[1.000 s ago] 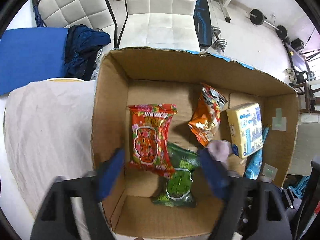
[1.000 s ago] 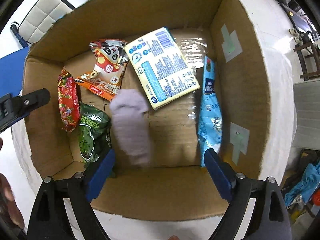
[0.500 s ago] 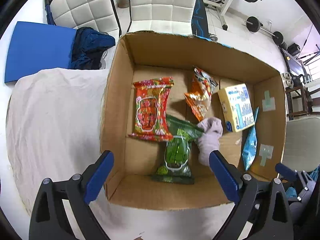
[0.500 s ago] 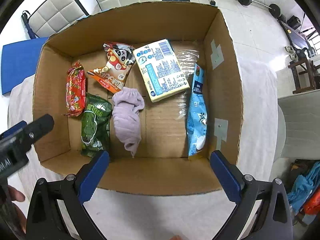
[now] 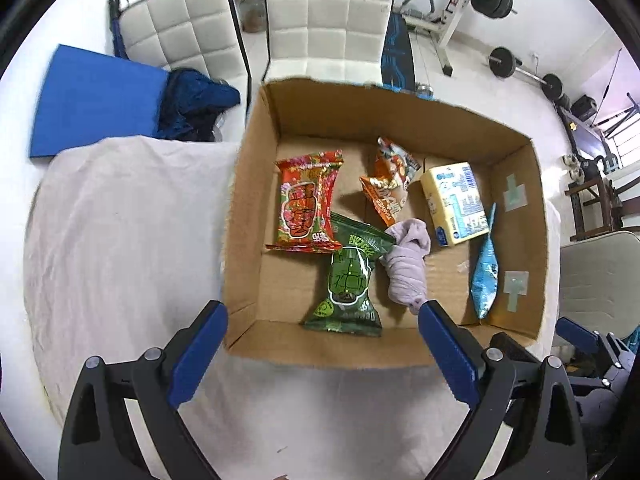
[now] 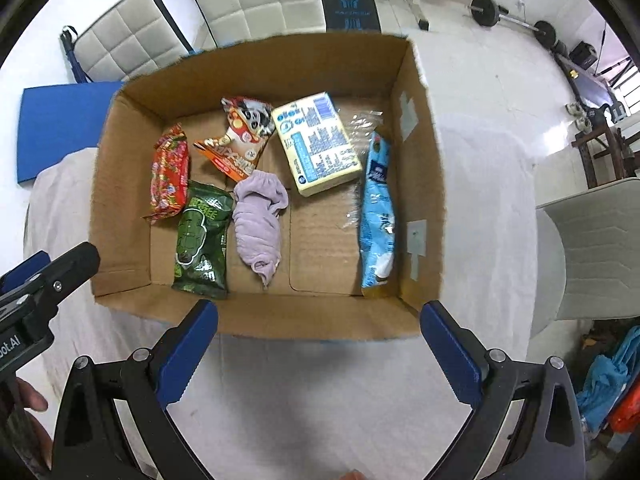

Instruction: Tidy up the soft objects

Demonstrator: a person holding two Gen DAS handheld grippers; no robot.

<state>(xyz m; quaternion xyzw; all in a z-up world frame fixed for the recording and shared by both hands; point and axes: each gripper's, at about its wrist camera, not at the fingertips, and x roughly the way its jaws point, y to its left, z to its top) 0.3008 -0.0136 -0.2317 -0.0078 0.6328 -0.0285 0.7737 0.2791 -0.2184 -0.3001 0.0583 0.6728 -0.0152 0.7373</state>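
Left claw [image 5: 322,326] spread wide, blue fingers [image 5: 198,350] apart, nothing between them, poised above the near wall of the open brown cardboard box [image 5: 516,216]. Right claw [image 6: 318,330] likewise wide open and holding nothing, hovering over the same near wall from the other side.

Ahead of both claws, inside the box: crumpled lilac fabric sock [image 6: 260,220] lying loose on the box floor, just beyond the right claw's left finger. Touching its left edge, a dark green snack packet [image 6: 200,240]; beyond that, further left, a red patterned snack packet [image 6: 170,176]. Straight past the sock, an orange-and-white snack packet [image 6: 238,136] with a cartoon face. To the right of the sock, a pale yellow tissue pack with blue print [image 6: 318,144], and against the right wall a light blue slim packet [image 6: 378,212].

Box resting on a surface draped in white cloth [image 5: 120,240].
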